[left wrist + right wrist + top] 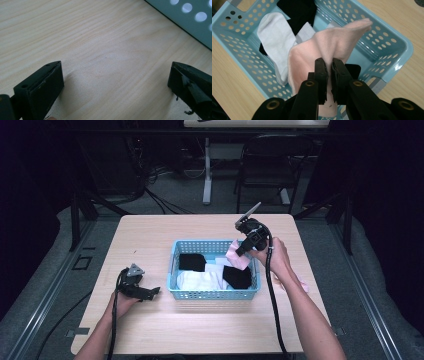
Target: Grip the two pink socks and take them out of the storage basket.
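Note:
A light blue perforated basket stands at the middle of the wooden table, with white socks and black socks inside. My right gripper hangs over the basket's right end, shut on a pink sock. In the right gripper view the pink sock is pinched between the jaws of the right gripper, above the basket and a white sock. My left gripper rests open on the table left of the basket; its jaws stand wide apart over bare wood.
Another pink piece lies on the table behind the right forearm. The basket's wall is close to the left gripper's right side. A black chair and a table leg stand beyond the table's far edge.

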Demonstrator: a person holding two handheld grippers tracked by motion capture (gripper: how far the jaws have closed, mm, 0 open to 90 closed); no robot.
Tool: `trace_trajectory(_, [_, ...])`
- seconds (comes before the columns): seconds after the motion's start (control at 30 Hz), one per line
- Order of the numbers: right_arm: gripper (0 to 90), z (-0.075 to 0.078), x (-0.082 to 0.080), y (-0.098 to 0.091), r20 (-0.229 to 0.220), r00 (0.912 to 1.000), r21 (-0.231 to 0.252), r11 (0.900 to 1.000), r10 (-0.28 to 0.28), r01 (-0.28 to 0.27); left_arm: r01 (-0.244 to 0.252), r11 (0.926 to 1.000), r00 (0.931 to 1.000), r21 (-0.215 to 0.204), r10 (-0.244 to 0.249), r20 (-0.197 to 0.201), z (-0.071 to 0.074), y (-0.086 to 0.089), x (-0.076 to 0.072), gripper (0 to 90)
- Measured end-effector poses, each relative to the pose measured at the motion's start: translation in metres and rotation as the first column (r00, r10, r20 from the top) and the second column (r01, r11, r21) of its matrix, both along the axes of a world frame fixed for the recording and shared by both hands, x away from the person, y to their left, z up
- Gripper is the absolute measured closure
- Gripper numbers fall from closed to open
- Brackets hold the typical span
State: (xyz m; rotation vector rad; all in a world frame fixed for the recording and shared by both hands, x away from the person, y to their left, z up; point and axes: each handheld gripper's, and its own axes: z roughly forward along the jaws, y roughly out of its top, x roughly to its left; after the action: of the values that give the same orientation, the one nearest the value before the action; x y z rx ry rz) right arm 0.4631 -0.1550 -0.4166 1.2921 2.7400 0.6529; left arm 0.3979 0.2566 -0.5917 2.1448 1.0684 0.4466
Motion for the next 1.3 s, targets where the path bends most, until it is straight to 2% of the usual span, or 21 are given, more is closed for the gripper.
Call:
trace_trajectory(0.37, [83.4, 0.023, -0.013, -0.002, 0.021, 0.9993, 0.003, 0.9995, 0.031, -0.031, 0.000, 1.0000, 1.0000, 0.000, 0.000, 0.001, 0.000, 0.000, 0.000, 0.2])
trace_trajectory(0.57, [83.4, 0.033, -0.021, -0.008, 0.043, 0.9987, 0.006, 0.9996, 0.027, -0.027, 0.000, 1.0000, 1.0000, 0.000, 0.000, 0.000, 0.000, 0.000, 0.000, 0.2])
trace_trajectory(0.87, [83.5, 0.053, -0.034, -0.033, 0.066, 0.9978, -0.002, 1.0000, 0.008, -0.008, 0.001, 1.0000, 1.0000, 0.000, -0.001, 0.000, 0.000, 0.000, 0.000, 0.1])
trace_trajectory(0.97, [83.4, 0.057, -0.037, -0.043, 0.072, 0.9973, -0.003, 0.9999, -0.014, 0.014, 0.003, 1.0000, 1.0000, 0.000, -0.003, 0.000, 0.000, 0.000, 0.000, 0.2])
trace_trajectory(1.3, [83.4, 0.059, -0.044, -0.079, 0.071, 0.9946, -0.004, 0.9970, -0.076, 0.077, 0.002, 1.0000, 1.0000, 0.000, -0.002, 0.000, 0.000, 0.000, 0.000, 0.2])
